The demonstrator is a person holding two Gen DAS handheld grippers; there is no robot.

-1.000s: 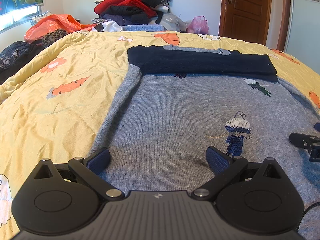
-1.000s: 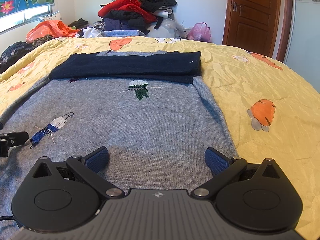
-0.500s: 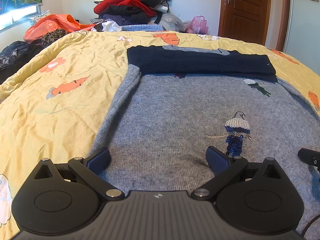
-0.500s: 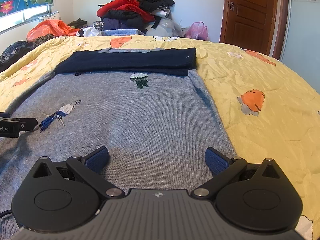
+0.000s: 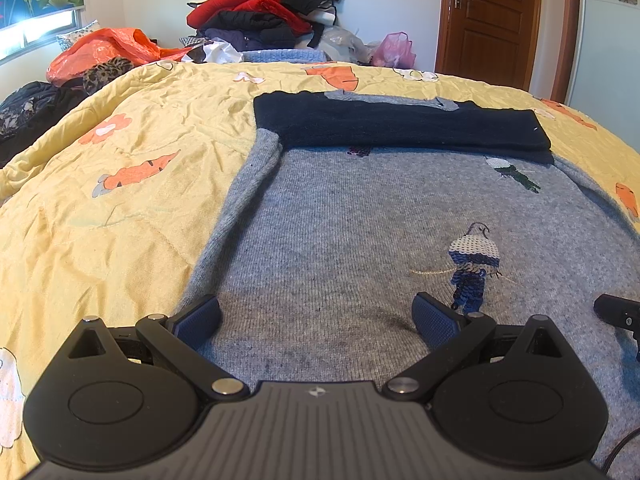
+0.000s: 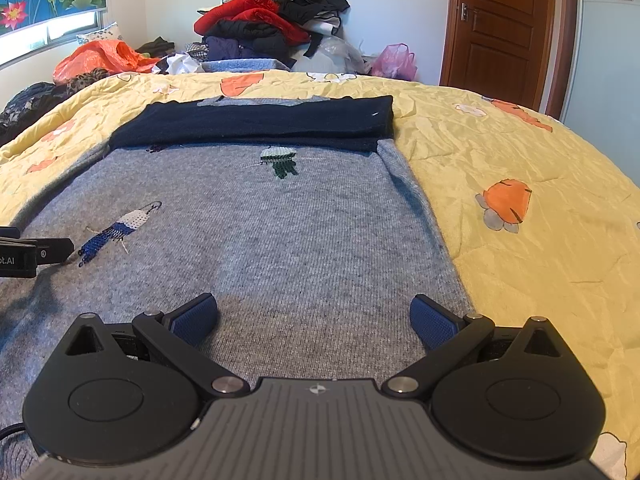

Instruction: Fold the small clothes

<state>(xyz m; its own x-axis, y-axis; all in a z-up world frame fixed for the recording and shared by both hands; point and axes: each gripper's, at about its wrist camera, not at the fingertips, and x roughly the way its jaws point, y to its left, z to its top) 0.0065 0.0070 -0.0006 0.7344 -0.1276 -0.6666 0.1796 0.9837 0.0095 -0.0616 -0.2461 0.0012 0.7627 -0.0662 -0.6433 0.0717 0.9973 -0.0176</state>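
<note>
Left wrist view: left gripper (image 5: 316,314) low over the near part of a grey sweater (image 5: 360,232), blue-padded fingers (image 5: 199,316) spread wide, nothing held between them. Sweater spread flat on a yellow bedspread (image 5: 120,208) printed with orange carrots and flowers; dark navy band (image 5: 400,128) folded across its far end; sequinned bird (image 5: 472,268) stitched just beyond the right finger, a second green-and-white motif (image 5: 512,170) nearer the navy band. Tip of the other gripper at the right edge, resting on or just above the knit, cannot tell which. Heap of red and black clothes (image 5: 264,12) beyond the bed against the wall, orange plastic bag (image 5: 108,50) to its left, pink bag (image 5: 394,48) and brown wooden door (image 5: 488,20) to its right. Right wrist view: right gripper (image 6: 314,314) likewise low over the near right part of the same sweater (image 6: 280,232), fingers (image 6: 432,322) fully apart, empty. Right edge of the sweater running just beside the right finger, yellow bedspread (image 6: 520,160) bare beyond it. Navy band (image 6: 260,124) across the far end; blue-and-white bird (image 6: 120,228) toward the left, close to the black tip of the left gripper (image 6: 36,254) entering at the left edge. Same clothes heap (image 6: 272,20) and door (image 6: 504,28) behind.
</note>
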